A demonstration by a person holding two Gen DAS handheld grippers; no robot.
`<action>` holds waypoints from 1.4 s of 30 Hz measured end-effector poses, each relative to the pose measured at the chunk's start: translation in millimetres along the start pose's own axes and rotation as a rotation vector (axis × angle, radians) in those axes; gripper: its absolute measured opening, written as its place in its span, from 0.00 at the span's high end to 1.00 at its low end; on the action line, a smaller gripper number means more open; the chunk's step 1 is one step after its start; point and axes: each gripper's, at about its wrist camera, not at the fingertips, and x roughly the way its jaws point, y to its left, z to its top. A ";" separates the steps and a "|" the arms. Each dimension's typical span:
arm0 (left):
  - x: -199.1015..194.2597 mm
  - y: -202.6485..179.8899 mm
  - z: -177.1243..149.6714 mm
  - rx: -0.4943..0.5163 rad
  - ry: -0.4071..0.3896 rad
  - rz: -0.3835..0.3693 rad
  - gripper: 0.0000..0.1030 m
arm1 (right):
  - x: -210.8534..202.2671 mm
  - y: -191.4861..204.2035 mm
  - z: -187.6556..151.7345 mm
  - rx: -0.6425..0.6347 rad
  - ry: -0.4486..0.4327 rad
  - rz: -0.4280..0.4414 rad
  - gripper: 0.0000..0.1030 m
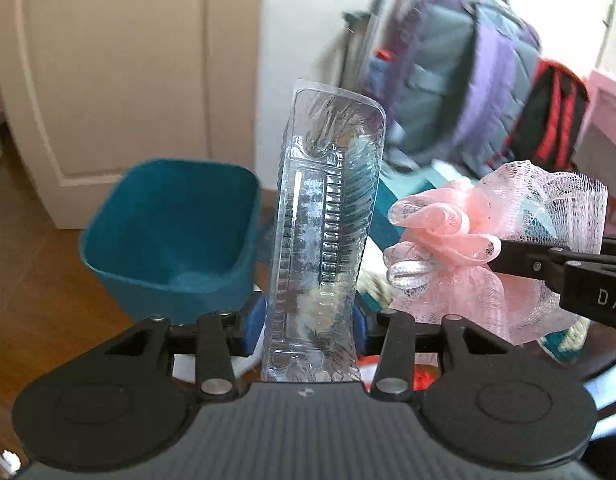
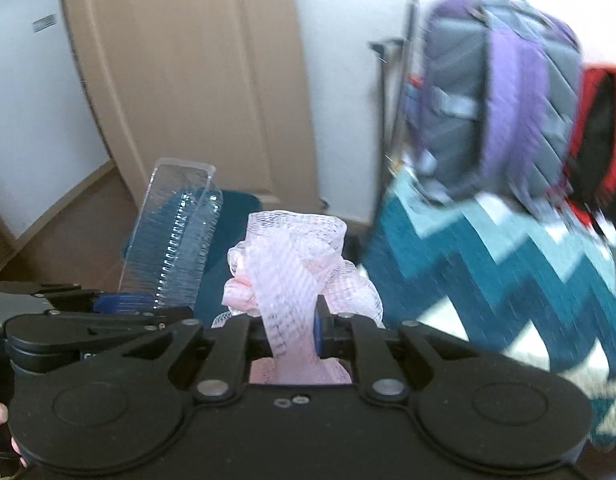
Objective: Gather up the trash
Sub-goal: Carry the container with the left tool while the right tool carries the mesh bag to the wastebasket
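My left gripper (image 1: 308,330) is shut on a clear ribbed plastic package (image 1: 328,216), which stands upright between its blue pads. A teal felt bin (image 1: 172,232) sits open just beyond and to the left of it. My right gripper (image 2: 292,334) is shut on a pink mesh net (image 2: 292,264) bunched above its fingers. In the left wrist view the pink net (image 1: 508,240) and the right gripper (image 1: 496,254) hang at the right, beside the package. In the right wrist view the package (image 2: 180,240) and the left gripper (image 2: 120,304) are at the left, in front of the bin (image 2: 232,236).
A beige door (image 1: 120,60) stands behind the bin on a wooden floor (image 1: 36,280). A grey and purple backpack (image 2: 496,92) and a red and black bag (image 2: 600,136) lean against the white wall at the right. A teal zigzag rug (image 2: 508,280) lies below them.
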 end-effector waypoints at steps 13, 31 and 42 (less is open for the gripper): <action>40.1 83.6 62.9 -0.014 -0.030 0.119 0.58 | 86.5 71.3 81.9 -0.065 -0.029 0.063 0.89; 150.0 170.7 68.1 -0.085 0.134 0.166 0.57 | 234.7 116.6 68.5 -0.114 0.132 0.093 0.85; 194.0 175.8 56.3 -0.050 0.260 0.155 0.53 | 261.2 113.2 44.0 -0.152 0.242 0.075 0.78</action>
